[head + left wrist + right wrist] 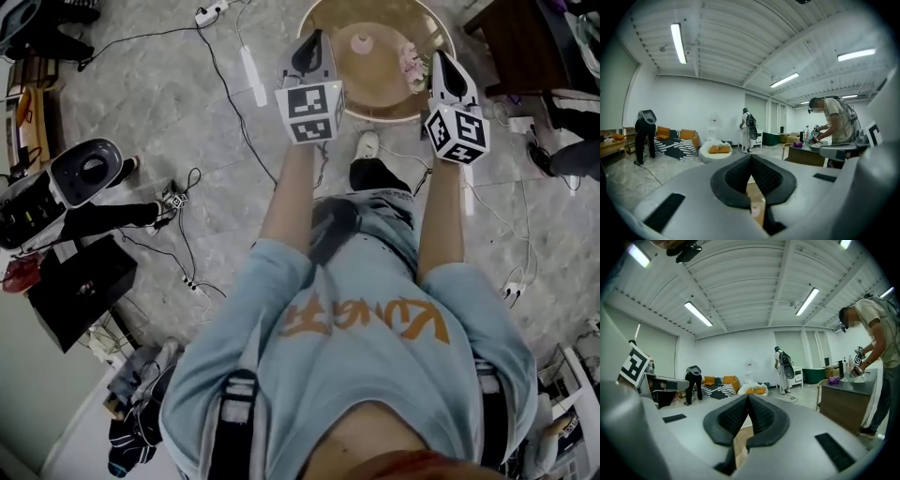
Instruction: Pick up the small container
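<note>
A small pink container (361, 43) stands near the middle of a round wooden table (375, 97), with a bunch of pink flowers (411, 66) to its right. My left gripper (316, 36) reaches over the table's left rim, just left of the container, jaws shut and empty. My right gripper (439, 56) hangs over the right rim beside the flowers, also shut on nothing. In the left gripper view the left gripper (751, 157) has its pads together, and the container (754, 210) shows as a pale pink spot below them. The right gripper (748, 397) shows its pads meeting, with bare wood underneath.
Cables and a white power strip (251, 75) lie on the marble floor left of the table. A black box (82, 291) and a grey device (89, 169) sit at the left. A dark wooden cabinet (516, 42) stands at the upper right. Other people (833, 123) work farther off.
</note>
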